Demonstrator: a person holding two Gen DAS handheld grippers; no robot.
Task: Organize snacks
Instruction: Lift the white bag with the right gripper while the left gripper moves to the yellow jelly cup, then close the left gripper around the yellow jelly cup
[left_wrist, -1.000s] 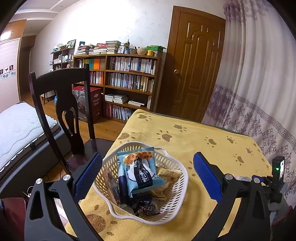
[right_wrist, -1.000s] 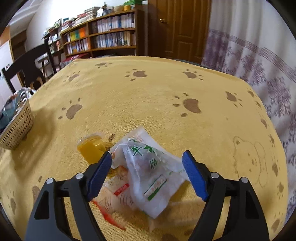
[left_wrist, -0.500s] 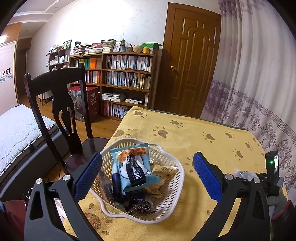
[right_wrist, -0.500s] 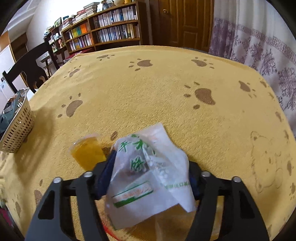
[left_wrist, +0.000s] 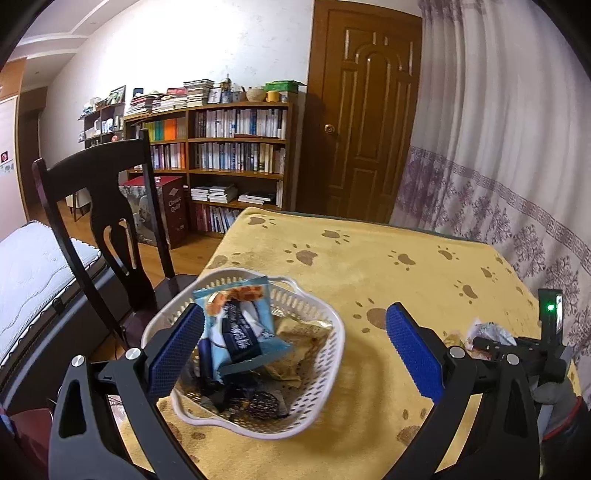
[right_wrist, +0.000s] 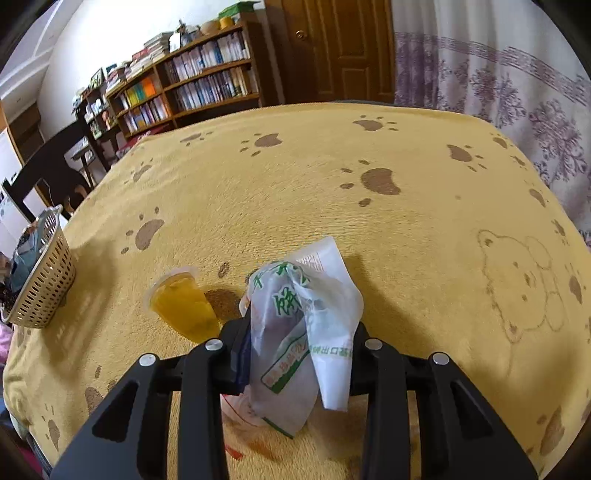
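My surface (right_wrist: 406, 229) is covered in a yellow cloth printed with brown paw marks and a faint bear outline near its right edge. In my right gripper (right_wrist: 299, 354) the fingers are pressed together on a white snack packet (right_wrist: 295, 317) with green lettering, which is crumpled and stands up between them. Just left of it an orange jelly cup (right_wrist: 183, 306) lies tipped on its side on the cloth, and more wrappers (right_wrist: 251, 424) lie under the held packet, though I cannot tell what they are.

My left gripper (left_wrist: 295, 350) has its blue-padded fingers (left_wrist: 413, 354) spread wide with nothing between them, over the white lattice basket (left_wrist: 325, 369) that sits near the left edge of the surface. A light blue snack packet (left_wrist: 240, 325) leans on top of the basket's contents, with tan and dark wrappers under it. From the right wrist view the same basket sits well apart from the held packet, at the far left.

Behind the surface stands a dark wooden chair (left_wrist: 99, 206), with a bed (left_wrist: 26, 280) beyond it on the left. A long wooden bookshelf (left_wrist: 221, 155) packed with books lines the white wall, a brown door (left_wrist: 369, 122) stands next to it, and a pale curtain (left_wrist: 498, 166) with a purple pattern hangs on the right.
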